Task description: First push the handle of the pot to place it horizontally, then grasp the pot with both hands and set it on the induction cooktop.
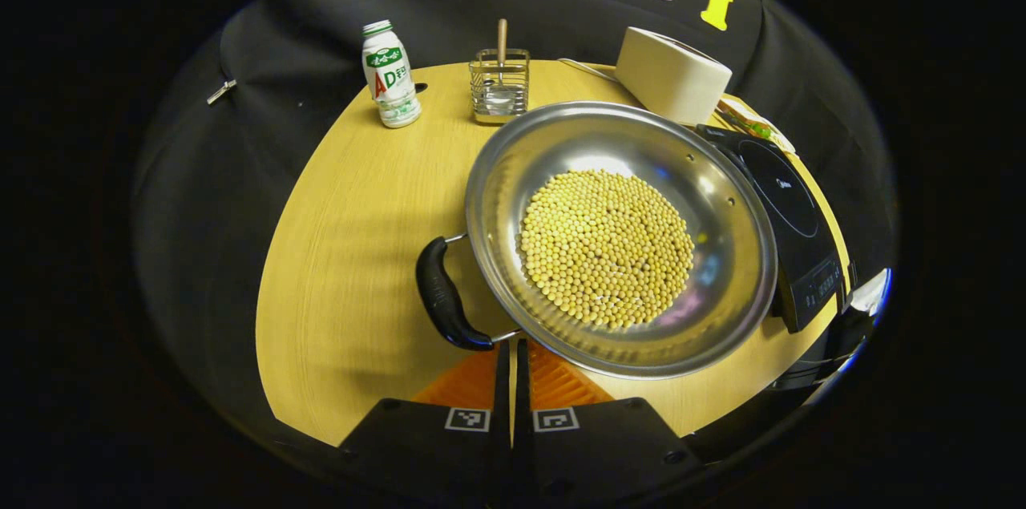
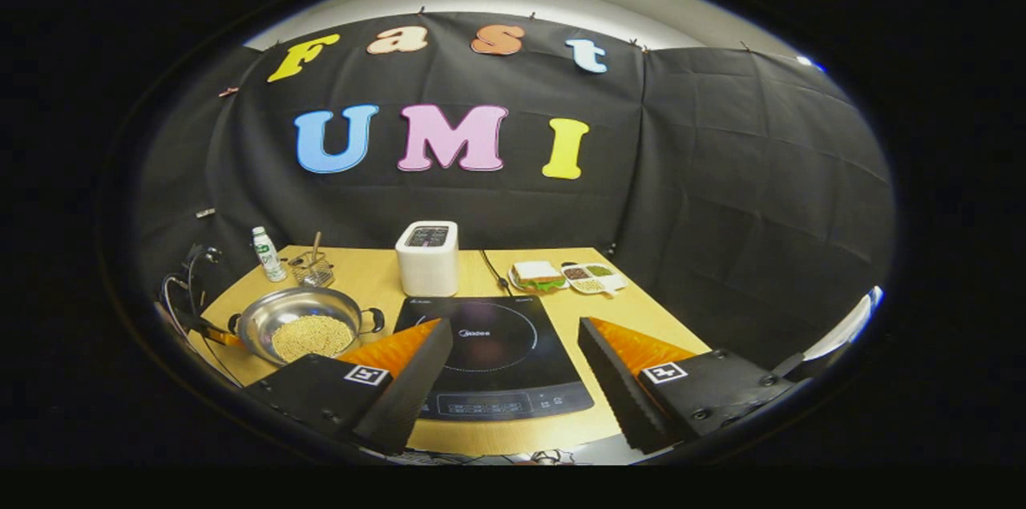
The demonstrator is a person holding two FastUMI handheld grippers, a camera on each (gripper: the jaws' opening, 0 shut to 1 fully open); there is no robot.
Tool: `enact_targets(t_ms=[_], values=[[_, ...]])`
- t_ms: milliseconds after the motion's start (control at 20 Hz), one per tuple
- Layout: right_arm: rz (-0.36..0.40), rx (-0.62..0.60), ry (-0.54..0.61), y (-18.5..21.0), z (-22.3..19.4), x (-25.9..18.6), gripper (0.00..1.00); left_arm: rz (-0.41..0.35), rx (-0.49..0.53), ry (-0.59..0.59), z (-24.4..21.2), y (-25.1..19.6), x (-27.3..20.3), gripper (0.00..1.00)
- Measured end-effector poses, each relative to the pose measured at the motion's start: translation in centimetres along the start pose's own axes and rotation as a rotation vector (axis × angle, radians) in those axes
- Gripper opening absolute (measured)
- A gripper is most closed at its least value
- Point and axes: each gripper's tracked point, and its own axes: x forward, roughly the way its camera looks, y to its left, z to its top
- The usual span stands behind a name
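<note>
A steel pot (image 1: 721, 252) full of yellow beans (image 1: 607, 246) sits on the wooden table. Its black left handle (image 1: 442, 296) points toward me. My left gripper (image 1: 513, 349) is shut with nothing between its fingers, its tips right at the near end of that handle, by the pot's rim. The black induction cooktop (image 1: 789, 212) lies just right of the pot. In the right gripper view, my right gripper (image 2: 513, 326) hangs open above the cooktop (image 2: 497, 349). The pot (image 2: 264, 317) is to its left, with its right handle (image 2: 373, 321) beside the cooktop's edge.
Behind the pot stand a white bottle (image 1: 390, 74), a wire holder (image 1: 499, 84) with a wooden stick, and a white toaster (image 1: 672, 74). A sandwich (image 2: 537, 274) and a small dish (image 2: 593, 276) lie behind the cooktop. Cables (image 2: 180, 292) hang off the table's left.
</note>
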Motion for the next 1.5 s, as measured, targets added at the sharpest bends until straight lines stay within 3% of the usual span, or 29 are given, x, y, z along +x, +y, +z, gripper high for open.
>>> enact_targets(t_ms=[1050,1300,1500], values=[[-0.031,-0.007,0.063,-0.2,-1.2,0.1,0.98,0.048,-0.029,-0.059,4.6,5.0,2.3,0.05],[0.005,-0.001,0.074,1.2,-1.6,0.3,0.99,0.074,-0.078,-0.11,4.2,5.9,0.7,0.06],[0.075,0.048,0.095,3.7,-2.0,1.4,0.99,0.101,-0.097,-0.177,5.1,7.4,-2.2,0.06]])
